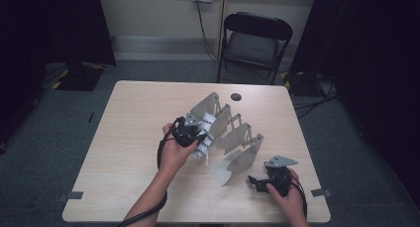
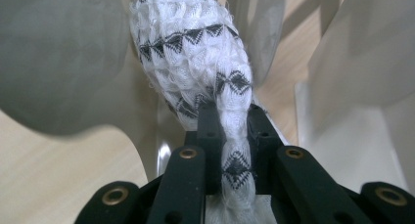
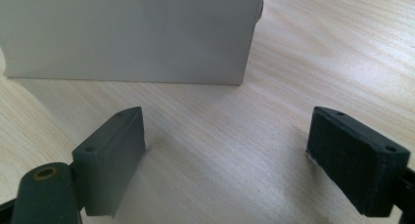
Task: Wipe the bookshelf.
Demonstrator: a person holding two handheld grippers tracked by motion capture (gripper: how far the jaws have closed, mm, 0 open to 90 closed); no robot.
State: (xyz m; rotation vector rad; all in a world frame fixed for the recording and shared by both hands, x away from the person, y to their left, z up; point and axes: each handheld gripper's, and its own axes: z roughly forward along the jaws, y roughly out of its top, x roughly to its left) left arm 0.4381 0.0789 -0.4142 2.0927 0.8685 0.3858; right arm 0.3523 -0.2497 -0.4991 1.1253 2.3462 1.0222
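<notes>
One pale wood-grain worktop [image 1: 124, 138] carried one grey metal folding rack [image 1: 237, 157] with several upright curved dividers. The left tool [image 1: 200, 136] stood at the rack's left side, its jaws pressed together on one white knitted sock with black diamond bands [image 1: 205, 138], which lay between the rack's dividers. The left gripper view revealed what the high view could not: the sock [image 2: 195, 62] was bunched into a thin neck between the two black pads [image 2: 210, 131], its wider end bulging beyond them between two rack dividers [image 2: 58, 62]. The right tool [image 1: 255, 181] rested on the worktop just in front of the rack's near end. The right gripper view showed its jaws spread wide over bare worktop [image 3: 220, 150], nothing between them, facing the rack's flat end plate [image 3: 127, 33]. Behind the rack stood one black folding chair [image 1: 253, 41].
</notes>
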